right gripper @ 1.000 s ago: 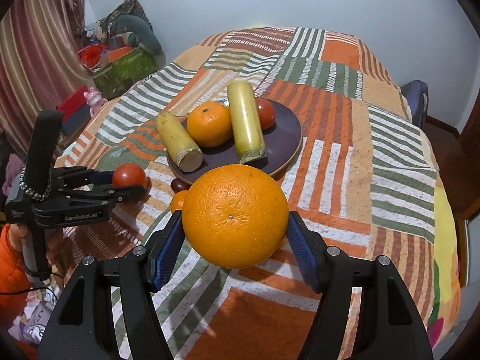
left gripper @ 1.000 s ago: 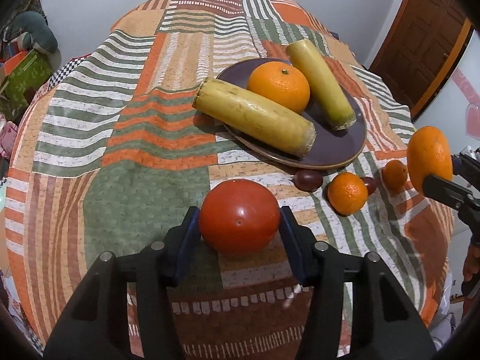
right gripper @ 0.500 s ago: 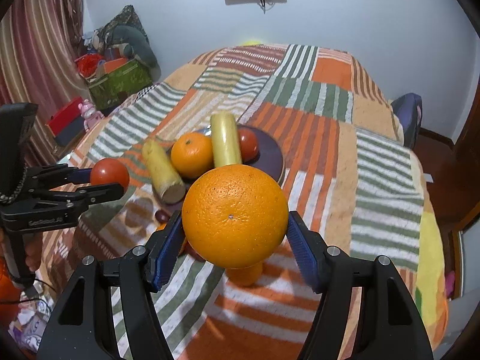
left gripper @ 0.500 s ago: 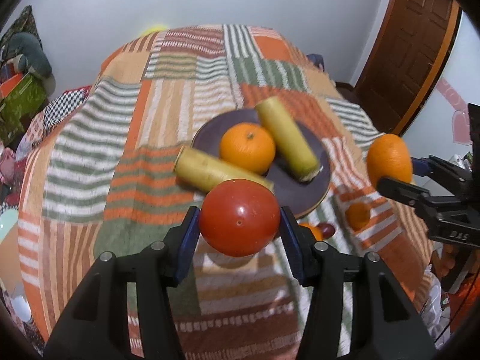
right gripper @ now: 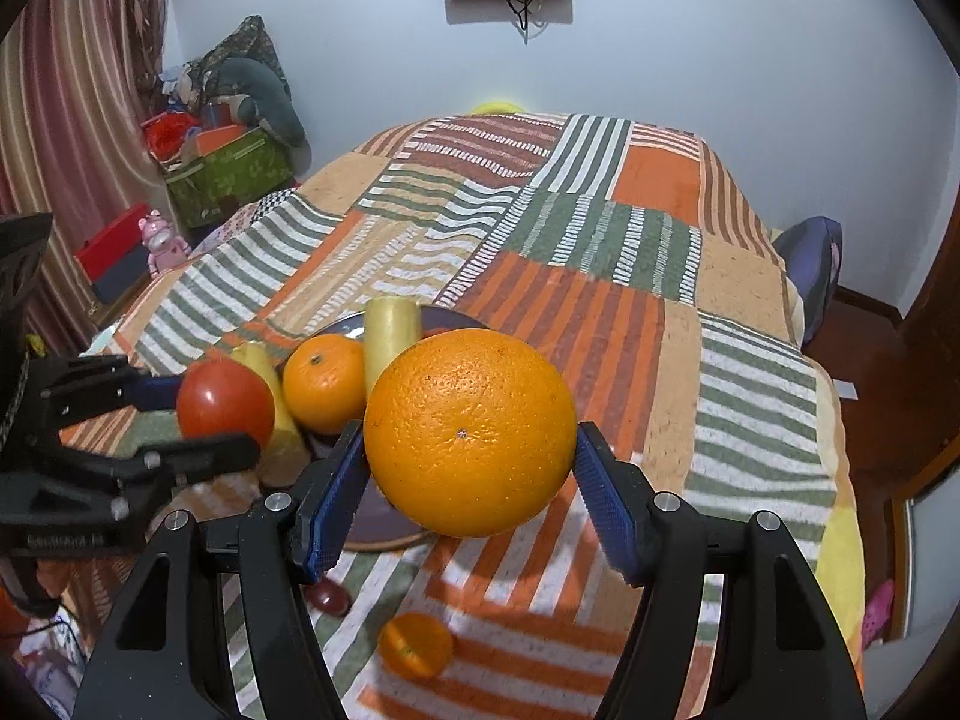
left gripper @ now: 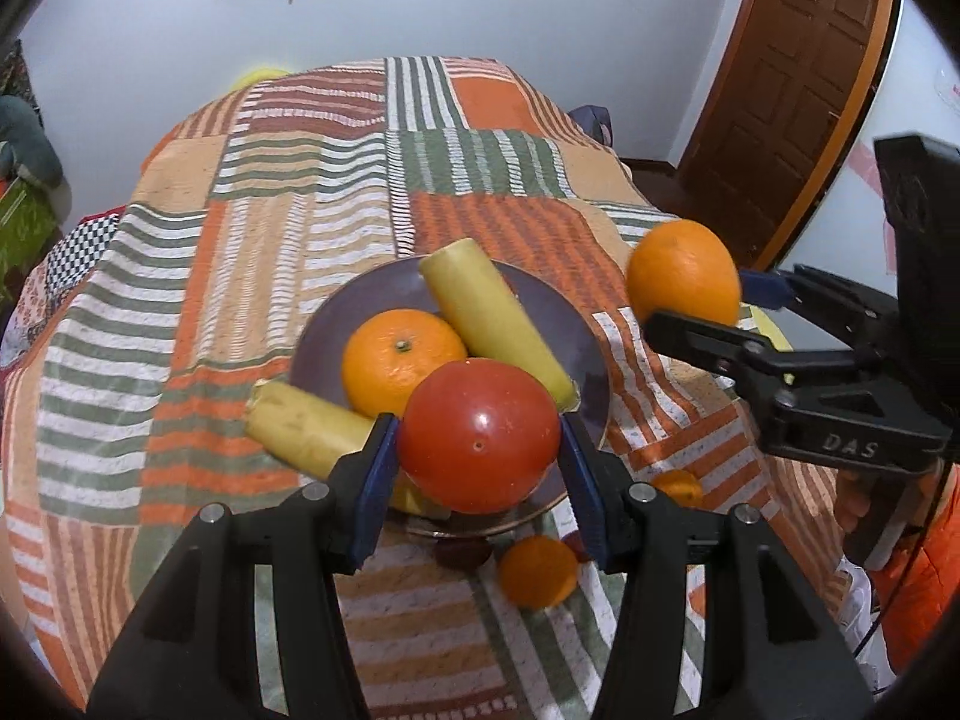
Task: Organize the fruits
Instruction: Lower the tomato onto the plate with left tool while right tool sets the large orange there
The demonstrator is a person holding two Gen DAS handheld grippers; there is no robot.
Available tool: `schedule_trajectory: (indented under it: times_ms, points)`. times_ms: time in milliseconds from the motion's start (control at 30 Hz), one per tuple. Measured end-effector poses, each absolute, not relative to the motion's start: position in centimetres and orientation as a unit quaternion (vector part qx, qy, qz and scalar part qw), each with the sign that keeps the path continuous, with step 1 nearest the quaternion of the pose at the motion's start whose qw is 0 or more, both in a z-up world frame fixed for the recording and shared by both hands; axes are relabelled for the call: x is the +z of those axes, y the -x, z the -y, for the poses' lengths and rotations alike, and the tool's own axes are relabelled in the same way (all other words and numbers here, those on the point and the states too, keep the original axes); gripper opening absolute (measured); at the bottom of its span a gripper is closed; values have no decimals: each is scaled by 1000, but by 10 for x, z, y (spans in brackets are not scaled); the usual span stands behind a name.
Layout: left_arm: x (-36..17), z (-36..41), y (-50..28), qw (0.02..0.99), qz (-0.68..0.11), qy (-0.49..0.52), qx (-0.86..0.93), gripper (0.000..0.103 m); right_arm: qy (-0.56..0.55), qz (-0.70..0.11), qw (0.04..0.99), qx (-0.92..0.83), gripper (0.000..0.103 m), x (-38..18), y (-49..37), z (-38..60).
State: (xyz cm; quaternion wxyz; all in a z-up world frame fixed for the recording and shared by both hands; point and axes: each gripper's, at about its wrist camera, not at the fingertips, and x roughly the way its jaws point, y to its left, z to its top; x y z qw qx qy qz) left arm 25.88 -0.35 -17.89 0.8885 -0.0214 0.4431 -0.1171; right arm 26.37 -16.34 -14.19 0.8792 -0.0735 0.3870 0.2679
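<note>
Broadly, a patchwork striped cloth [left gripper: 312, 228] covered the table from near edge to far. On it, near the middle, sat a dark purple plate [left gripper: 336, 324] bearing two pale yellow cylinders [left gripper: 492, 318] and a mandarin [left gripper: 399, 357] between them. The right gripper [right gripper: 471, 480] was clamped on a large orange [right gripper: 468, 432], held in the air to the right of the plate, blue pads pressing both its sides. The left gripper [left gripper: 477, 474] was closed on a red tomato [left gripper: 477, 435], lifted over the plate's near rim. On the cloth nearer than the plate lay a small mandarin [left gripper: 538, 570], a second one [left gripper: 677, 487] to its right, partly hidden, and a dark reddish-brown fruit [right gripper: 329, 597] to its left.
</note>
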Motion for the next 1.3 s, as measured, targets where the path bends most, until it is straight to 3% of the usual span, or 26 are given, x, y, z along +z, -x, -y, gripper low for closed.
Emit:
schedule_trajectory:
  times_ms: [500,1300]
  points:
    - [-210,16,-287,873,-469,25,-134,53,78,-429,857,276,64,-181,-303,150]
    - [-190,8,-276,891,-440,33,-111,59,95,-430,854,278,65,-178,-299,145]
